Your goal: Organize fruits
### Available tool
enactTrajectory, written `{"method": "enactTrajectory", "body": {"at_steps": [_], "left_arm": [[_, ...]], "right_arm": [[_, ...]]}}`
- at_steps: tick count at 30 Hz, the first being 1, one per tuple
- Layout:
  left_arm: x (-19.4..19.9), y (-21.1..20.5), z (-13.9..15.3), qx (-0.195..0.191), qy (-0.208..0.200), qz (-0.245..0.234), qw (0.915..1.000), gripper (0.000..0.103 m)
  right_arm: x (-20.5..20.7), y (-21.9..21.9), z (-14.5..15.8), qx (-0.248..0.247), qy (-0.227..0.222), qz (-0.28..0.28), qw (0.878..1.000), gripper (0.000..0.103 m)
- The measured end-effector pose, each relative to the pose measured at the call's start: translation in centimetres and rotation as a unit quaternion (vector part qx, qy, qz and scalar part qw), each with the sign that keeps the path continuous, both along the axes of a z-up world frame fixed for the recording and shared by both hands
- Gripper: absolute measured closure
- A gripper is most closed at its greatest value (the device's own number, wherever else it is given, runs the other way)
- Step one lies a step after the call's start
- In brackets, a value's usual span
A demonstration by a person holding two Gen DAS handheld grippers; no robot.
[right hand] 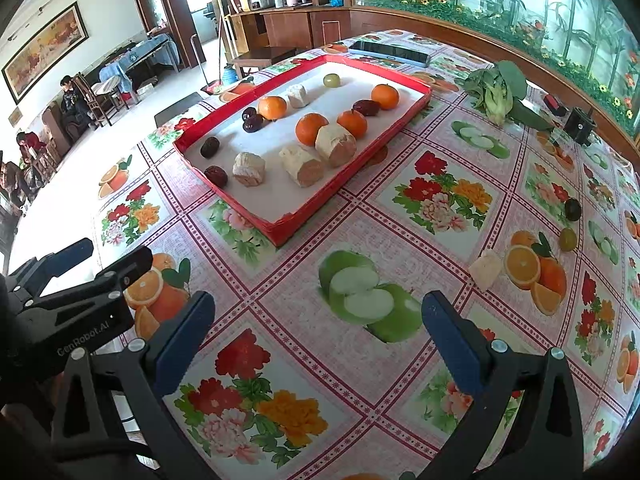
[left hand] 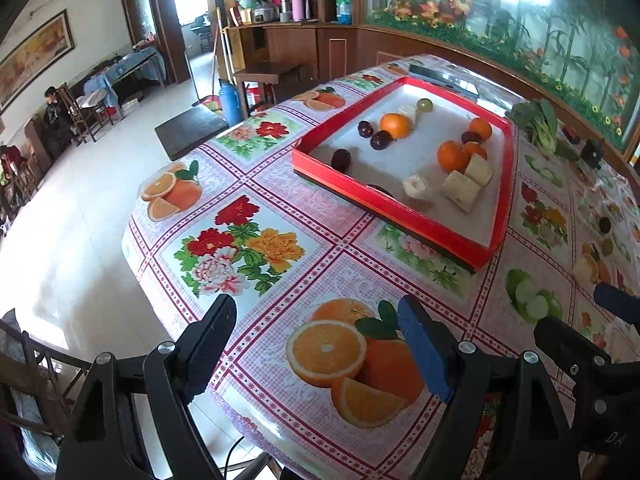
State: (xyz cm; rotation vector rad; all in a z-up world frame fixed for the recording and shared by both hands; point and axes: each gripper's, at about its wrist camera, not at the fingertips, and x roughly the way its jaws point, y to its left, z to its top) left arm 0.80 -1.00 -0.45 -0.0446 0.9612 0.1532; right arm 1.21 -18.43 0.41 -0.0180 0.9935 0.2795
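Left gripper (left hand: 318, 344) hovers low over the near table edge, fingers spread wide, nothing between them; below it lies only the printed orange on the tablecloth (left hand: 280, 216). Right gripper (right hand: 316, 334) hangs just beside it over the printed green apple, likewise wide open and empty. In the right wrist view the left gripper's dark body shows at the lower left.

Red tray (right hand: 304, 216) sits ahead of both grippers, well apart from them. Inside it: four oranges (right hand: 311, 128), several dark red fruits (right hand: 216, 176), one green fruit (right hand: 331, 80), and pale cut chunks (right hand: 249, 169) with rough tan surfaces.

Loose on the cloth, right of the tray: one pale chunk (right hand: 486, 269), one green fruit (right hand: 567, 239), one dark fruit (right hand: 573, 209), lined up near a printed orange. Leafy greens (right hand: 496, 92) lie beyond the tray's far right corner. A dark flat device (right hand: 388, 53) lies behind the tray. No object lies between the grippers and the tray.
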Motion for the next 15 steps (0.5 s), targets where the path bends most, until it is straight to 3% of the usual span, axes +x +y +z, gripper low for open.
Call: {"method": "enactTrajectory", "body": {"at_steps": [7, 15], "left_arm": [[-0.08, -0.31, 0.08, 0.003, -0.008, -0.002, 1.0, 0.02], [0.58, -0.64, -0.65, -0.018, 0.027, -0.026, 0.9991, 0.02]], "right_arm": [[0.1, -0.2, -0.09, 0.001, 0.004, -0.004, 1.0, 0.0], [0.16, -0.29, -0.12, 0.0, 0.006, -0.005, 1.0, 0.0]]}}
